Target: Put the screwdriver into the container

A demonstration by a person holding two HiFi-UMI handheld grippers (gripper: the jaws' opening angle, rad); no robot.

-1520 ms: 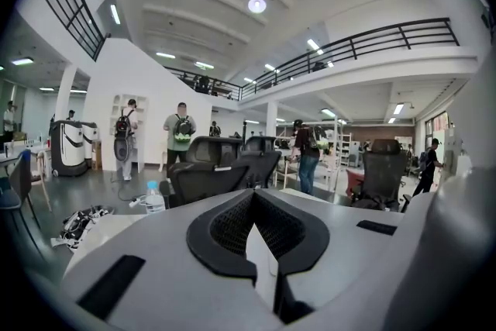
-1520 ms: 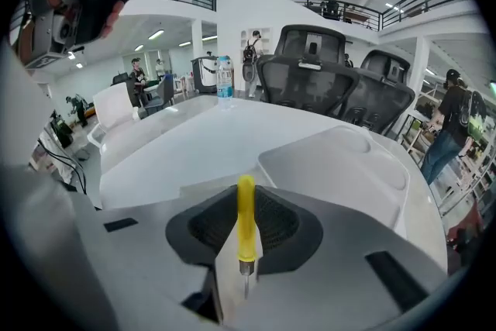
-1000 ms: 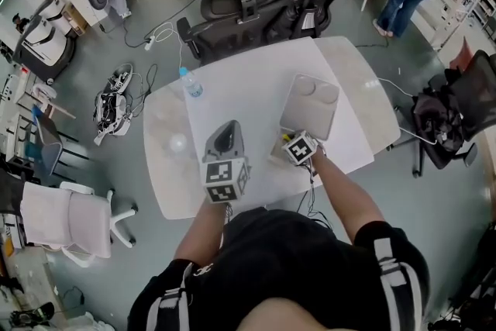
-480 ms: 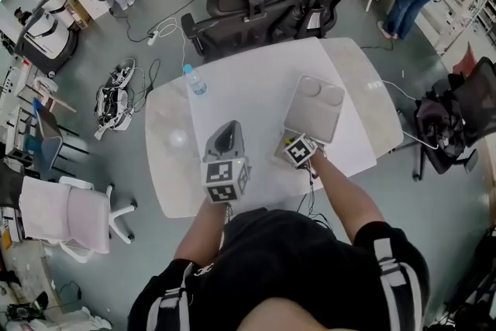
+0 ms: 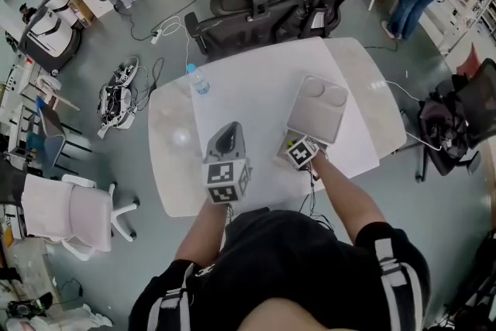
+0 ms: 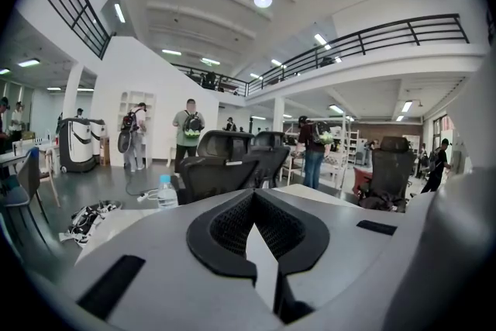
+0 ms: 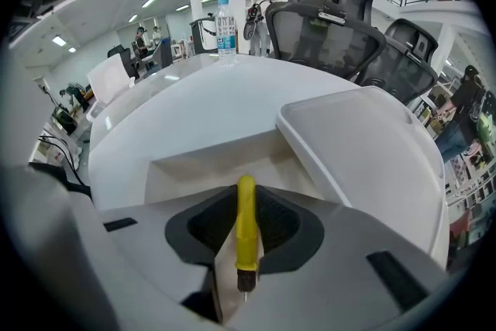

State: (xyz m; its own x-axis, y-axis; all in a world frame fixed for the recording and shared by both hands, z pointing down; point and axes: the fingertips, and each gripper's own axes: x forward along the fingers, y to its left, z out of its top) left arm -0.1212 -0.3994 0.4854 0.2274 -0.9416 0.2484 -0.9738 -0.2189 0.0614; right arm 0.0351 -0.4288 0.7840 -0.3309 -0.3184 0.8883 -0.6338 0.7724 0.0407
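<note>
A yellow-handled screwdriver (image 7: 246,229) lies lengthwise between the jaws of my right gripper (image 7: 246,194), which is shut on it, its dark tip pointing back toward the camera. Just beyond and below the jaws sits the open beige container (image 7: 203,167). In the head view the right gripper (image 5: 301,151) hovers over the container (image 5: 280,153) near the table's front edge. My left gripper (image 5: 225,167) is held higher, to the left and apart from the container. Its dark pads (image 6: 225,225) meet at the tips with nothing between them.
A grey lid or tray (image 5: 316,108) lies on the white table (image 5: 248,89) right behind the container. A water bottle (image 5: 195,81) stands at the far left corner. Black office chairs (image 5: 271,8) line the far side. People stand further back in the room.
</note>
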